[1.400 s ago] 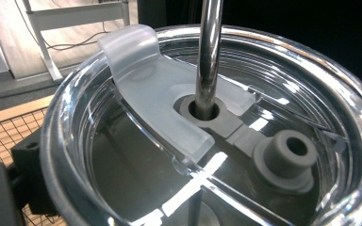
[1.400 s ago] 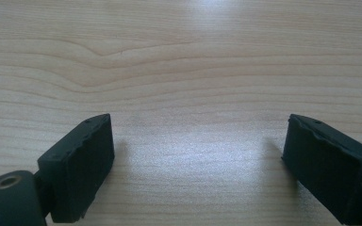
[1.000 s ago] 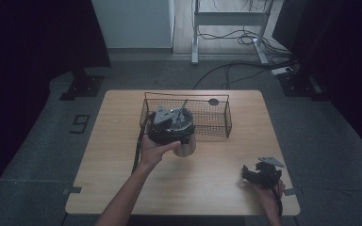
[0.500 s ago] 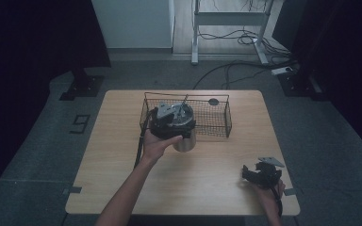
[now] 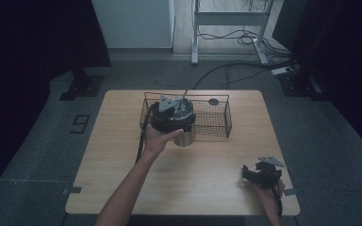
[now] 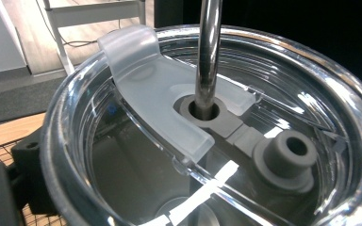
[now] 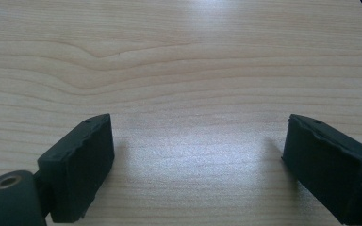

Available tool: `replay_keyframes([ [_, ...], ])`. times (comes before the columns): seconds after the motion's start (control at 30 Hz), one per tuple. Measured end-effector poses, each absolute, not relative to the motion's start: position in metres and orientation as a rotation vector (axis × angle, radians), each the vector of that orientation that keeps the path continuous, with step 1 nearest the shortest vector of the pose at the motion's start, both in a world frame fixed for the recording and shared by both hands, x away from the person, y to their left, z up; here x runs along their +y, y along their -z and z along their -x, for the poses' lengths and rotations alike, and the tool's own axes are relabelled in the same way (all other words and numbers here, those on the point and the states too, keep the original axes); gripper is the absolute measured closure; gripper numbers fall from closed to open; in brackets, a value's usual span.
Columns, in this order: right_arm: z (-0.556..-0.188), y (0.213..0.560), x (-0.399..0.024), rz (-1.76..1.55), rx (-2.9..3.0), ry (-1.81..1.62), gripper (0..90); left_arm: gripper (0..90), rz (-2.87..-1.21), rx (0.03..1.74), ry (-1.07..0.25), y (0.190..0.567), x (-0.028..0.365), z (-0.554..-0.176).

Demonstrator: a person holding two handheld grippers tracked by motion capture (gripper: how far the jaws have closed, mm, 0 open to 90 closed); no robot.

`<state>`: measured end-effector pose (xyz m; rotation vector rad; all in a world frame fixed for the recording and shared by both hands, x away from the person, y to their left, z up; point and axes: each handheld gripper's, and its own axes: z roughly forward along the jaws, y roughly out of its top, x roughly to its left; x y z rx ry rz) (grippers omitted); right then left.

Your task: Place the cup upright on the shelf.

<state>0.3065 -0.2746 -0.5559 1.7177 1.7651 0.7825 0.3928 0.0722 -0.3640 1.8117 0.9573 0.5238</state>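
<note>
A steel tumbler (image 5: 185, 137) with a clear lid (image 6: 136, 75) and a metal straw (image 6: 208, 47) hangs at the front left corner of a black wire basket (image 5: 219, 123). My left gripper (image 5: 172, 117) is shut on the tumbler's top, with the person's hand wrapped around both. The left gripper view looks straight down into the lid; the straw passes through a grey seal (image 6: 207, 113). My right gripper (image 5: 254, 175) rests at the table's front right. Its jaws stand wide open over bare wood in the right gripper view (image 7: 198, 160), with nothing between them.
The basket stands at the back middle of the wooden table (image 5: 122, 165). A small dark round object (image 5: 213, 101) lies by its back wall. A black cable (image 5: 140, 141) trails from the left gripper. Cables and a metal frame (image 5: 226, 19) are on the floor behind.
The left gripper has carried the tumbler a little away from the person, toward the basket. The right gripper has not moved.
</note>
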Motion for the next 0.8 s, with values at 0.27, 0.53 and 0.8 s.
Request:
replay_keyframes([
  [0.27,-0.307,0.556,-0.275,-1.721,1.761,-0.781,9.2,4.1,-1.801,0.984,-0.508,0.366,0.069,-0.404],
  [0.53,-0.307,0.556,-0.275,-1.722,1.76,-0.78,9.2,4.1,-1.813,1.021,-0.515,0.366,0.07,-0.414],
  [0.8,-0.307,0.556,-0.275,-1.723,1.758,-0.78,9.2,4.1,-1.808,1.024,-0.534,0.364,0.071,-0.422],
])
